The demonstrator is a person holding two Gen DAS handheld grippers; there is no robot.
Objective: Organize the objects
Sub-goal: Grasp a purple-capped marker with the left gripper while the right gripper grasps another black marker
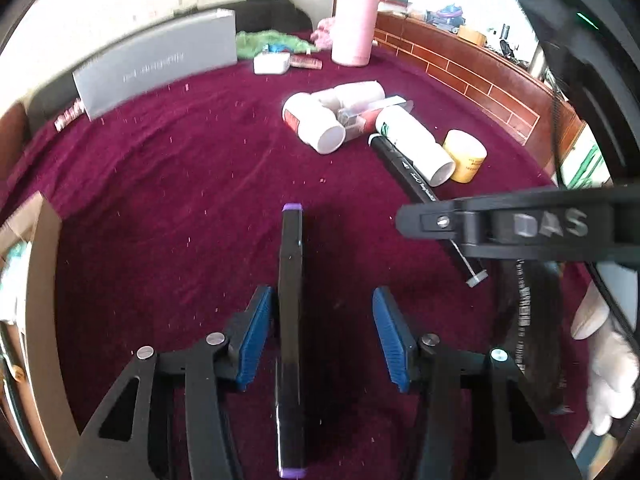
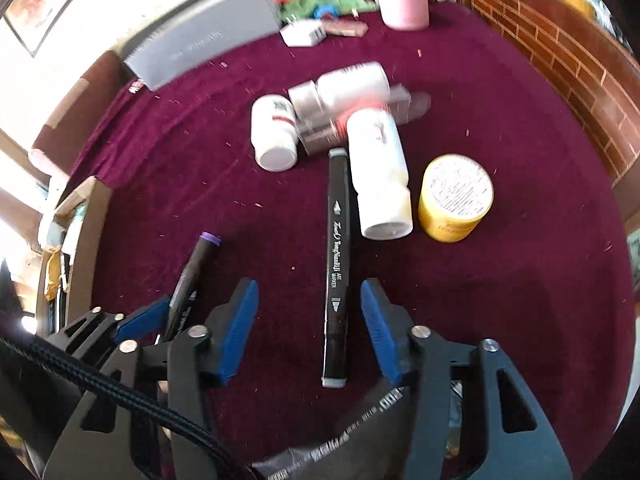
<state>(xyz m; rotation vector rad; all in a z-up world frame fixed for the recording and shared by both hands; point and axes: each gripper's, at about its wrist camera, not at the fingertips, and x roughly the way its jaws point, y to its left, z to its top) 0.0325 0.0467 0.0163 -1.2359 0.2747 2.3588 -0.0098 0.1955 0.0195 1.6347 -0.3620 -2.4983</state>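
- My left gripper (image 1: 323, 340): blue-padded jaws spread. The black art marker with purple end caps (image 1: 290, 320) lies between them; its side sits against the left pad (image 1: 252, 340), with a clear gap to the right pad. I read this as not pinched.
- That marker's long axis runs straight away from the left wrist camera, one purple cap at the near bottom edge, the other pointing toward the far clutter. In the right wrist view the same marker (image 2: 192, 276) slants up and to the right out of the left gripper (image 2: 160, 316).
- My right gripper (image 2: 308, 328): jaws spread wide, holding nothing. The black art marker with grey end caps (image 2: 337, 264) lies on the cloth between the pads, touching neither. Its long axis points away from the camera, with the far cap just beside the lying white bottles.
- Beyond it: a white cylindrical plastic bottle (image 2: 380, 176) on its side next to the grey-capped marker; a yellow plastic jar (image 2: 456, 196) to its right; more white bottles (image 2: 276, 132) to the left and behind.
- Surface: dark maroon velvet-like cloth (image 1: 180, 168) speckled with small pale bits.
- Far edge, left to right: a grey rectangular cardboard box (image 1: 160, 64), a green crumpled cloth (image 1: 272, 42), a small white charger block (image 1: 272, 63), a tall pink cylindrical flask (image 1: 356, 24).
- Room: brown wooden panelling with a brick-like inlay (image 1: 460, 68) borders the right side.
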